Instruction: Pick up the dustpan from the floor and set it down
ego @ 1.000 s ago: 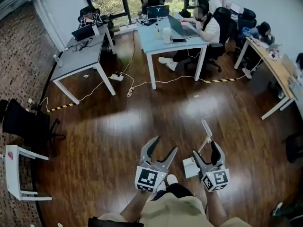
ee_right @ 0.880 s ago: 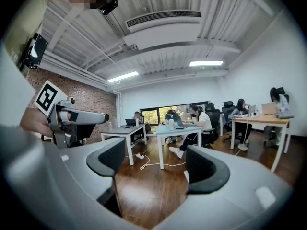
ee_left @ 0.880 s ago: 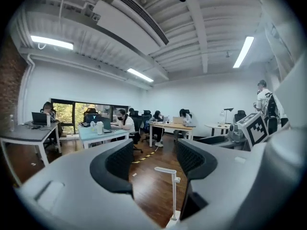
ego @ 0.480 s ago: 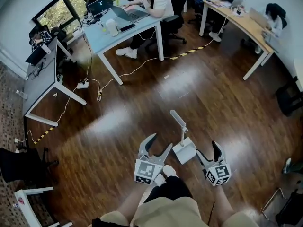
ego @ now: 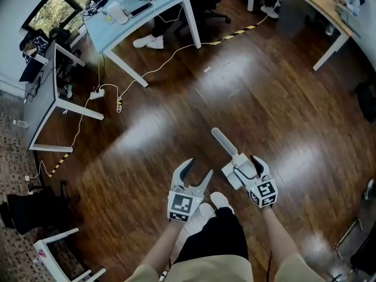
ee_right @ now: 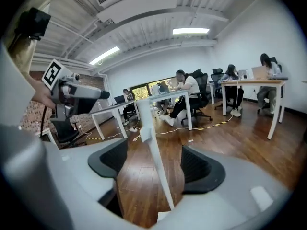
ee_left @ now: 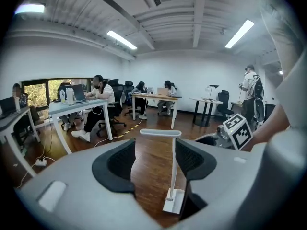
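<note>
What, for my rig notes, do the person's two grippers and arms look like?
Both the left gripper and the right gripper have light grey bodies with two curved jaws lined by textured black pads. Each carries a white cube printed with black square markers. No cables show. The forearms behind them are bare, with no sleeves in view.

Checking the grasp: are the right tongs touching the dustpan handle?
Apart. In the right gripper view the right tongs, which have just been closing, flank the dustpan handle with floor showing on both sides.
</note>
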`<action>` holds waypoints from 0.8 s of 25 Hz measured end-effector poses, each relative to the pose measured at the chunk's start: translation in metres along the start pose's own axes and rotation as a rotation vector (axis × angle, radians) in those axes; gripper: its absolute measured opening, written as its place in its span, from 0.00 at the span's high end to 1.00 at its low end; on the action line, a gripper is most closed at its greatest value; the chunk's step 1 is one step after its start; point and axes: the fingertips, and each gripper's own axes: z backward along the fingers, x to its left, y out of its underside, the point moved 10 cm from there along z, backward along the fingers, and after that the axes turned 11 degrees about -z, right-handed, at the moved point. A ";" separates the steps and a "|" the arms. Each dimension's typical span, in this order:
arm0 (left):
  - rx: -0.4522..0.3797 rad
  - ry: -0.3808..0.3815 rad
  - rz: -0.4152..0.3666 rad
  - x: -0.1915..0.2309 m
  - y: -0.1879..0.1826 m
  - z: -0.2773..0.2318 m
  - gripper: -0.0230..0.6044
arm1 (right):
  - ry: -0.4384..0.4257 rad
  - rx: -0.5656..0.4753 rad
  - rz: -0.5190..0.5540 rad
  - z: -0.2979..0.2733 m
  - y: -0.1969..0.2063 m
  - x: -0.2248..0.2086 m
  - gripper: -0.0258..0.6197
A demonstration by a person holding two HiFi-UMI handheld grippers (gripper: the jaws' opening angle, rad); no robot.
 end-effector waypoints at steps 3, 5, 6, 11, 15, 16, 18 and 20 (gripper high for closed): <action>0.009 0.023 0.039 0.001 0.009 -0.003 0.55 | -0.006 0.047 0.029 -0.039 0.012 0.000 0.46; 0.009 0.038 0.039 -0.001 0.011 -0.004 0.55 | -0.013 0.051 0.039 -0.059 0.014 -0.002 0.48; 0.010 0.040 0.039 -0.002 0.012 -0.005 0.55 | -0.015 0.049 0.043 -0.066 0.015 -0.003 0.50; 0.011 -0.003 0.063 0.002 0.014 -0.007 0.55 | -0.033 0.005 0.057 -0.084 0.005 -0.007 0.56; 0.002 -0.031 0.071 0.006 0.011 -0.005 0.54 | -0.059 0.015 0.092 -0.087 -0.001 -0.009 0.72; 0.002 -0.037 0.075 0.006 0.012 -0.002 0.55 | -0.059 0.019 0.099 -0.087 0.000 -0.007 0.80; 0.002 -0.050 0.084 0.007 0.013 0.005 0.55 | -0.049 0.025 0.118 -0.085 0.003 -0.003 0.88; -0.001 -0.066 0.095 0.009 0.012 0.013 0.55 | -0.039 0.028 0.134 -0.081 0.004 0.002 0.90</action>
